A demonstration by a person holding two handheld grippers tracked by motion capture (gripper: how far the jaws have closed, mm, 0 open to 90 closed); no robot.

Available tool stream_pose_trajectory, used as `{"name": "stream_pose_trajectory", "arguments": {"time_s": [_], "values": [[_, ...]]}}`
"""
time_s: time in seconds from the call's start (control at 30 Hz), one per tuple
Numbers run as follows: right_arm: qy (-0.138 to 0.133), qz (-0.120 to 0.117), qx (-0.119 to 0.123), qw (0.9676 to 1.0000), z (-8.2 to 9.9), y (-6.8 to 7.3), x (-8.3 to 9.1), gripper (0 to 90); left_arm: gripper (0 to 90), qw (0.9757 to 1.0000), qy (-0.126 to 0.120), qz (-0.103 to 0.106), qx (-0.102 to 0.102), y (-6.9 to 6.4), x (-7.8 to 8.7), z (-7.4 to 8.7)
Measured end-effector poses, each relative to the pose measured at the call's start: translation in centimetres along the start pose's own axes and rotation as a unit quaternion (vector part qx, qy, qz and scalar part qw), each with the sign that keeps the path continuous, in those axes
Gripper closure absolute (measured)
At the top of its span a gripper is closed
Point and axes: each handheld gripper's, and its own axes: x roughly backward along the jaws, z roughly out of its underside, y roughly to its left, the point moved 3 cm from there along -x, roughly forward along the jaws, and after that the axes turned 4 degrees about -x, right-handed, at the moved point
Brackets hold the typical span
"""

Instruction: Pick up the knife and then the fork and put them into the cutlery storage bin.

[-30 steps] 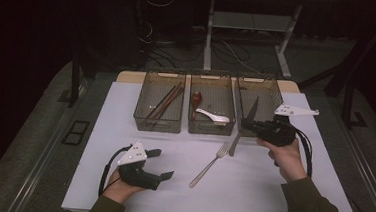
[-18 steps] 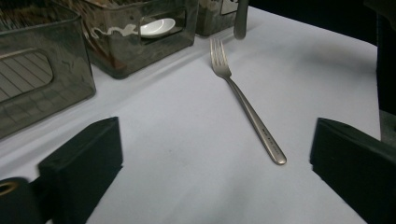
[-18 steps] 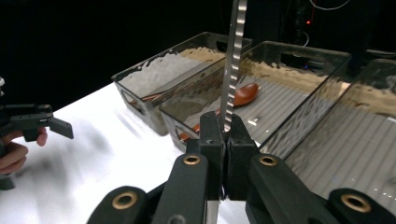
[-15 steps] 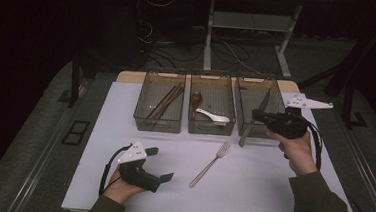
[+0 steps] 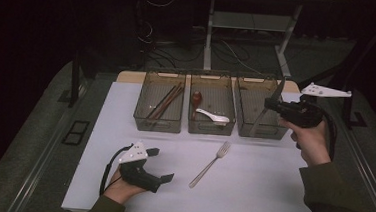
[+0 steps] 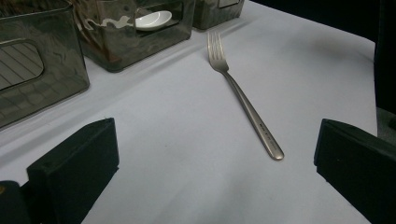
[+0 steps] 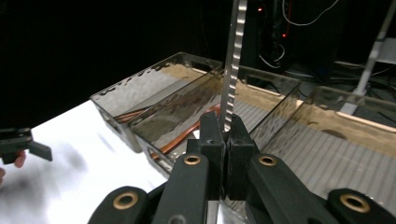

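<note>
My right gripper (image 5: 269, 104) is shut on a serrated table knife (image 5: 278, 89) and holds it nearly upright over the right-hand clear tray (image 5: 249, 98). In the right gripper view the blade (image 7: 233, 56) rises straight from the closed jaws of that gripper (image 7: 225, 135). A metal fork (image 5: 211, 164) lies on the white table, tines toward the trays. My left gripper (image 5: 161, 164) rests low at the front left, open; its jaws have just been opening and nothing is between them. In the left gripper view the fork (image 6: 245, 100) lies ahead of the gripper (image 6: 215, 135).
Three clear trays stand in a row at the back. The left tray (image 5: 157, 129) holds brown chopsticks (image 5: 163, 102). The middle tray (image 5: 210, 132) holds a white spoon (image 5: 214, 118) and a brown one. A dark floor with cables and table legs lies beyond.
The right gripper has carried the knife up and away from the table's middle to above the right tray. The left hand has stayed put, its jaws slightly wider.
</note>
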Motion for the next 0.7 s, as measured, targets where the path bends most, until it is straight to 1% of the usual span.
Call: {"name": "stream_pose_trajectory", "arguments": {"time_s": [0.2,0.43,0.63,0.7], "values": [[-0.008,0.018,0.001,0.9998,-1.3,-0.9,0.4,87.9,0.0,1.0,0.008,0.004,-0.003,-0.2,-0.2,0.1],[-0.011,0.04,0.004,0.9991,-2.8,-2.1,0.7,88.0,0.0,1.0,0.007,0.004,0.0,-0.2,-0.2,0.1],[-0.001,0.073,0.003,0.9974,-3.2,-4.0,0.4,88.0,0.0,1.0,0.008,0.005,-0.002,-0.2,-0.3,0.1],[0.004,0.079,-0.005,0.9969,-3.1,-4.8,0.2,87.9,0.0,1.0,0.008,0.005,-0.002,-0.2,-0.3,0.1]]}}
